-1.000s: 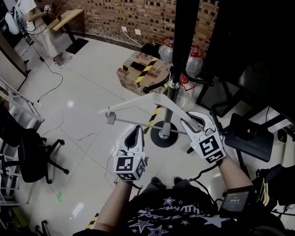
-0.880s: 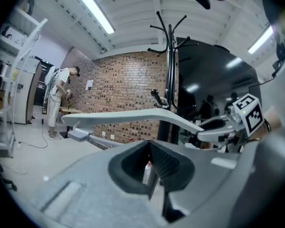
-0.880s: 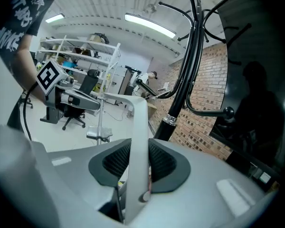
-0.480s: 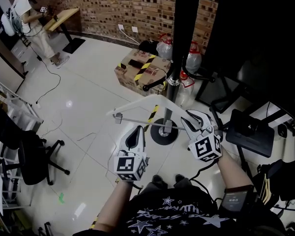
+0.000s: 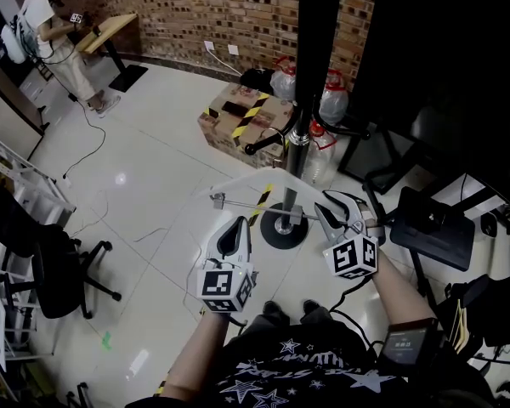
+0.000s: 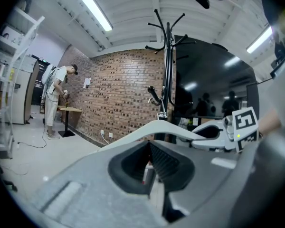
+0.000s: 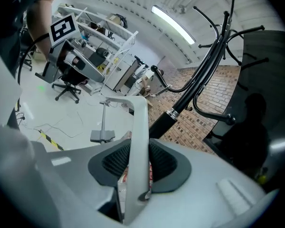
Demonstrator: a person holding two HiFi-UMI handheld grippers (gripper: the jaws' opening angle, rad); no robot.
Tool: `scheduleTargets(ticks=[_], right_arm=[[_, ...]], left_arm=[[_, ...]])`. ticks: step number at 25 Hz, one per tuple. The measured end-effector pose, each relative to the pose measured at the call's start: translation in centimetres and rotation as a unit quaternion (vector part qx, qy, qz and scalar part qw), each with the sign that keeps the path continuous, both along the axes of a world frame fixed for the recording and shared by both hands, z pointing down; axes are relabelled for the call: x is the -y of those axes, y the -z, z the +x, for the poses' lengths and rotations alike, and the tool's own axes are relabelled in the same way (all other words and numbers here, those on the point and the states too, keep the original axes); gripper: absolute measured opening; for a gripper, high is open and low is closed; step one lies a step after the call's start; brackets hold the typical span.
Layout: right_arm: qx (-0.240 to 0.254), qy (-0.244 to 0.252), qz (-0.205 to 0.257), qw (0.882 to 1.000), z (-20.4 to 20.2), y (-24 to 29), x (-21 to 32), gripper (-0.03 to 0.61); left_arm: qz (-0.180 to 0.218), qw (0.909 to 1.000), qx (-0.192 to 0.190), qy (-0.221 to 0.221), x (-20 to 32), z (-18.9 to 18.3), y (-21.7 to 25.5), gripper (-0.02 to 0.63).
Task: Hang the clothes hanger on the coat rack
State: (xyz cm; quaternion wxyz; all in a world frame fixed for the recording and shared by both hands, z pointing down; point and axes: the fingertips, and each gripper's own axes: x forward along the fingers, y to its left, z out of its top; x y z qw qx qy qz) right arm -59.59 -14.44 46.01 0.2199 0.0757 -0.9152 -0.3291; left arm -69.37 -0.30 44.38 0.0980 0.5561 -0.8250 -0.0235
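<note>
My right gripper (image 5: 330, 206) is shut on one end of a white clothes hanger (image 5: 242, 180). In the right gripper view the hanger's arm (image 7: 141, 141) runs straight up between the pads of this gripper (image 7: 140, 163); the jaws have just eased open a little. The hanger's metal bar and clip (image 5: 218, 201) reach left, above the floor. Just behind stands the black coat rack (image 5: 313, 66), its round base (image 5: 280, 229) under the hanger and its hooks (image 7: 213, 27) high up. My left gripper (image 5: 236, 225) hangs shut and empty below the hanger's left half (image 6: 147, 127).
A taped cardboard box (image 5: 242, 117) and plastic water jugs (image 5: 336, 100) sit behind the rack. A black stand (image 5: 429, 232) is at the right, an office chair (image 5: 55, 270) and white shelving (image 5: 17, 177) at the left. A person (image 5: 55, 32) works far back left.
My right gripper has sunk a little and rolled, so the hanger's free end has swung rightward, nearer the rack's base. The left gripper has stayed put.
</note>
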Motion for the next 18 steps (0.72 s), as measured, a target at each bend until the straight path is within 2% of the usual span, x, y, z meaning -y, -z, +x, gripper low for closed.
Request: scheduleTargets(ticks=[18], right_arm=[[0.003,-0.031,-0.061,0.998,-0.5,-2.6,0.7,0.123]], left_arm=[[-0.008,0.9999,0.006,0.013,-1.6,0.1,-0.1,0.005]])
